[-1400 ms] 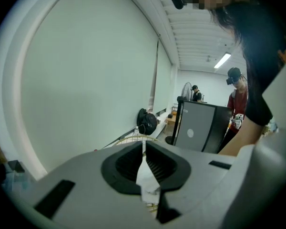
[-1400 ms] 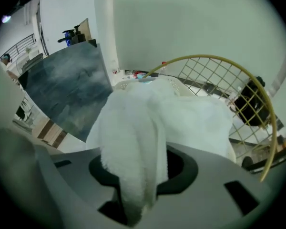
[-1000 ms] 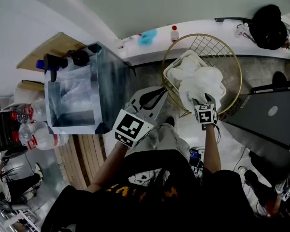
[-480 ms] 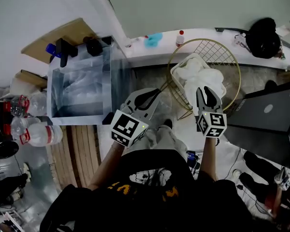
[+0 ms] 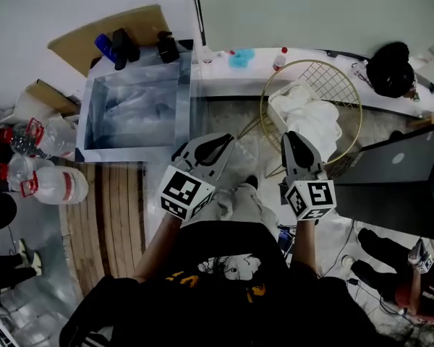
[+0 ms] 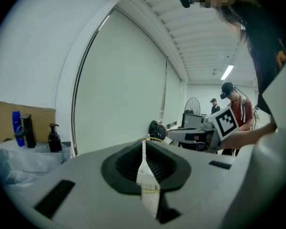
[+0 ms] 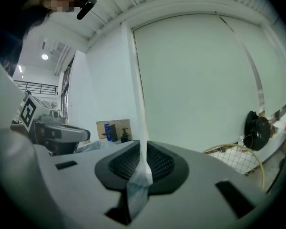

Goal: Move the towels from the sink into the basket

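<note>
Showing white towels (image 5: 315,118) heaped in the gold wire basket (image 5: 324,78) at far right, the scene suggested the move was largely done. Whether any towel was left in the steel sink (image 5: 182,107) at far left could not be made out. The left gripper (image 5: 220,142) and right gripper (image 5: 293,137) hovered nearer, jaws together and empty, the right's having just been closing on nothing.

Pale wall (image 5: 311,9), brown wooden slats (image 5: 119,215), ceiling strip light (image 6: 227,72).
</note>
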Demonstrator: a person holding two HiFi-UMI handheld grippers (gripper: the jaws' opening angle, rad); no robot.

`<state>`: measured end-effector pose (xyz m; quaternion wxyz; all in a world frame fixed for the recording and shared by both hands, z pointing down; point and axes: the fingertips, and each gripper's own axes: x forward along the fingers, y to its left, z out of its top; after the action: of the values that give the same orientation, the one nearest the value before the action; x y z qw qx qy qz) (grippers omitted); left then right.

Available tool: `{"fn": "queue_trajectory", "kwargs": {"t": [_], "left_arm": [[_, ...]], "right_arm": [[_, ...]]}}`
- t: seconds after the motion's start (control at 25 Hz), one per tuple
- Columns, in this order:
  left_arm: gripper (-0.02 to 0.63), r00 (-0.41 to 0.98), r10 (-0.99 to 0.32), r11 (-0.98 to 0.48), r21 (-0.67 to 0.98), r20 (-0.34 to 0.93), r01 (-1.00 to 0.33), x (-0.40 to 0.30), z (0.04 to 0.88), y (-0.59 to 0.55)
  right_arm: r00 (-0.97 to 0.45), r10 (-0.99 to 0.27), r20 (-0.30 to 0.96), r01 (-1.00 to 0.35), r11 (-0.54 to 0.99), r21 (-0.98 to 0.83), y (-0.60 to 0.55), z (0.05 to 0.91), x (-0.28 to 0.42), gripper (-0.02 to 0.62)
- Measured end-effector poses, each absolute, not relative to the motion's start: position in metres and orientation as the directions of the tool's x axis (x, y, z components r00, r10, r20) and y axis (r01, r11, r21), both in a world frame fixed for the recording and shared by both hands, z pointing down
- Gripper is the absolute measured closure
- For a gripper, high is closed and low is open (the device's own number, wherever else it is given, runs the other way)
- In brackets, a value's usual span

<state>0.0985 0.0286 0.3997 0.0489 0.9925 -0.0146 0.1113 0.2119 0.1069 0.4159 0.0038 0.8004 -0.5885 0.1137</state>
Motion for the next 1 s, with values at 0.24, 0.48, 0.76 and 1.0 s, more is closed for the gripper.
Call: {"fn": "queue_trajectory", "kwargs": {"t": [0.24, 0.48, 0.76, 1.0], "left_arm": [[0.583, 0.98, -0.021, -0.993, 0.113, 0.197, -0.044, 0.059, 0.402, 0.034], [0.583, 0.984, -0.02, -0.994, 0.105, 0.176, -0.039, 0.041, 0.399, 0.037], [0.583, 0.985, -0.006, -0.995, 0.095, 0.17, -0.022, 0.033, 0.397, 0.043], [0.583, 0.985, 0.0, -0.996, 0.09, 0.171, -0.016, 0.027, 0.396, 0.046]], "right_arm": [[0.245, -0.95, 0.194, -0.955, -0.271, -0.123, 0.11, 0.411, 0.159, 0.579], [0.226, -0.953, 0.203, -0.968, -0.243, -0.061, 0.111, 0.406, 0.132, 0.591], [0.209, -0.956, 0.207, -0.975, -0.221, -0.037, 0.111, 0.403, 0.115, 0.591], [0.2, -0.957, 0.211, -0.977, -0.21, -0.027, 0.11, 0.404, 0.108, 0.591]]}}
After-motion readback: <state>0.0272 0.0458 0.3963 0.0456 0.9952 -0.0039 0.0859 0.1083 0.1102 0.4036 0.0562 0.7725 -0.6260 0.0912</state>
